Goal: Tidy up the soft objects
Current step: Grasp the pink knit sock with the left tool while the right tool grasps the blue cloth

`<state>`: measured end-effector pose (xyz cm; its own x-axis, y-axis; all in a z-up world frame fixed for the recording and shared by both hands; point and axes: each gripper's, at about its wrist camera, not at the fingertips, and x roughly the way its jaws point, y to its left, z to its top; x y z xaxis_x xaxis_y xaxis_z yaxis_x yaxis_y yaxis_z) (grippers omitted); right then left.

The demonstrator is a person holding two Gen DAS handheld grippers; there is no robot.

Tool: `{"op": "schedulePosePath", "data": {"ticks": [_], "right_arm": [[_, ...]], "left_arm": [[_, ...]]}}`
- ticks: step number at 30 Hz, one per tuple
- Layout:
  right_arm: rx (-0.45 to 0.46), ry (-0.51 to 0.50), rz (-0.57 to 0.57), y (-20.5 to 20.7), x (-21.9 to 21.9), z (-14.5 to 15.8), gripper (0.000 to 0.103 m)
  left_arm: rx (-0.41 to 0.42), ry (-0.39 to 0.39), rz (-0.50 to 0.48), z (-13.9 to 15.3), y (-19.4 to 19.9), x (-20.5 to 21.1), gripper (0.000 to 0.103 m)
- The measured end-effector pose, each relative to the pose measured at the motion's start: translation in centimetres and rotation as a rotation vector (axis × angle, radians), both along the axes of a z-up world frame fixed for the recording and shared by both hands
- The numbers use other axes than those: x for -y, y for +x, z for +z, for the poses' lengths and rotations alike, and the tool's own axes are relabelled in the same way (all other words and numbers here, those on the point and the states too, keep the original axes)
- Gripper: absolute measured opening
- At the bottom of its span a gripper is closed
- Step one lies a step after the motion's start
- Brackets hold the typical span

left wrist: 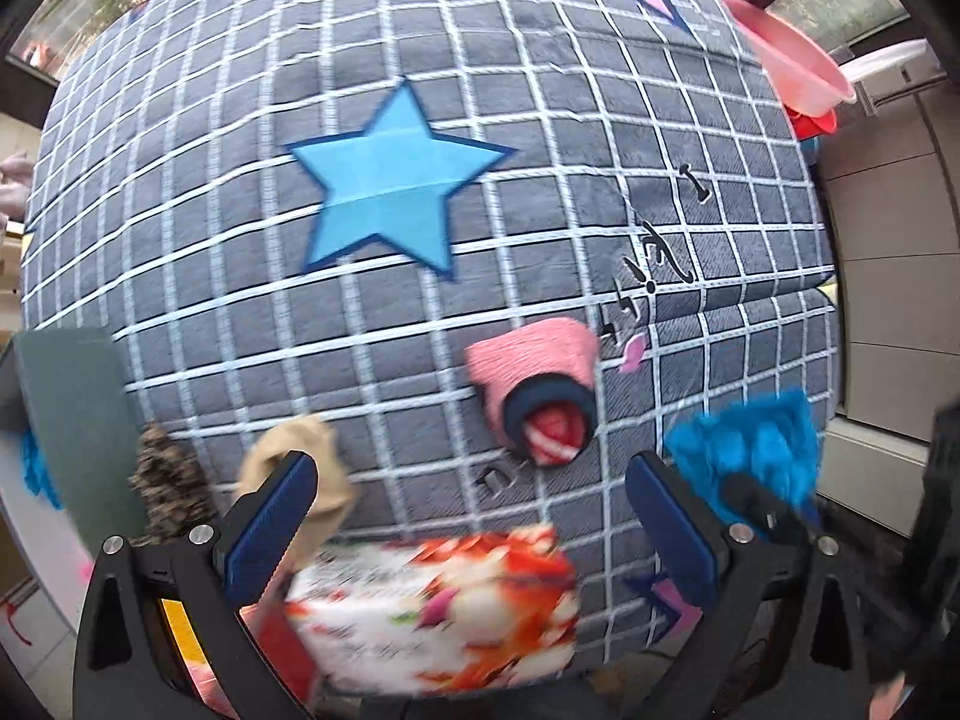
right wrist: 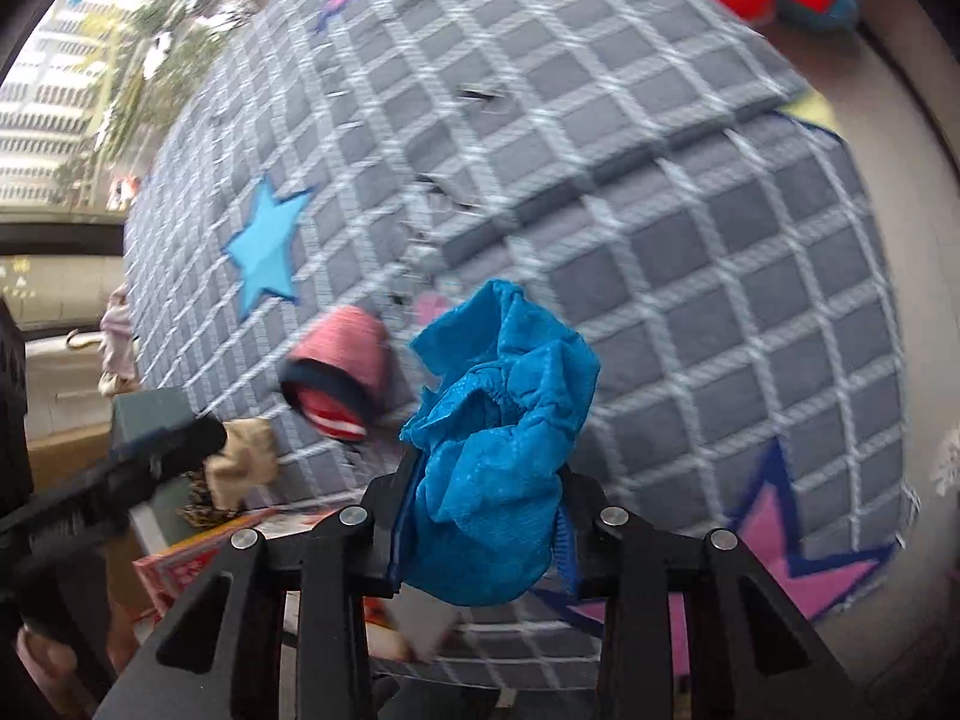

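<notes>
Right gripper (right wrist: 480, 516) clamped on blue elastic cloth cover (right wrist: 498, 444); left gripper (left wrist: 468, 516) jaws wide, empty, above checked mat (left wrist: 540, 192).

Dark embroidered script on grey checked blanket (left wrist: 420, 90), beside blue star (left wrist: 390, 186): stylised strokes, not legible. Print on red-and-white box (left wrist: 438, 606): blurred, unreadable. No other lettering.

A grey checked bedcover (left wrist: 540, 120) with stars lies before daylit windows (right wrist: 54, 90).
</notes>
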<state>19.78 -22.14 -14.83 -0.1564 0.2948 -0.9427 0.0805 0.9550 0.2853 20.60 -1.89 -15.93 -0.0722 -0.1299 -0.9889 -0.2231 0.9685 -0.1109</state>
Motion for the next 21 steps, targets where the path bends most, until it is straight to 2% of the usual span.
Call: {"op": "schedulePosePath", "data": {"ticks": [6,7,16,21], "right_arm": [[-0.004,-0.018,-0.047,-1.2,3.3,-1.3,0.04],[-0.002,-0.026,-0.043,-1.2,3.5,-1.6,0.048],[0.005,-0.145,0.035,-0.8,3.0,-4.5,0.049],[0.023,-0.154,0.071,-0.6,1.6,-4.9,0.066]], "left_arm": [[-0.04,0.014,0.04,-3.9,1.1,2.3,0.103],[-0.045,0.022,0.044,-4.4,1.2,2.4,0.103],[-0.085,0.047,0.098,-8.1,1.1,2.9,0.103],[-0.09,0.054,0.103,-9.3,1.2,3.0,0.103]]}}
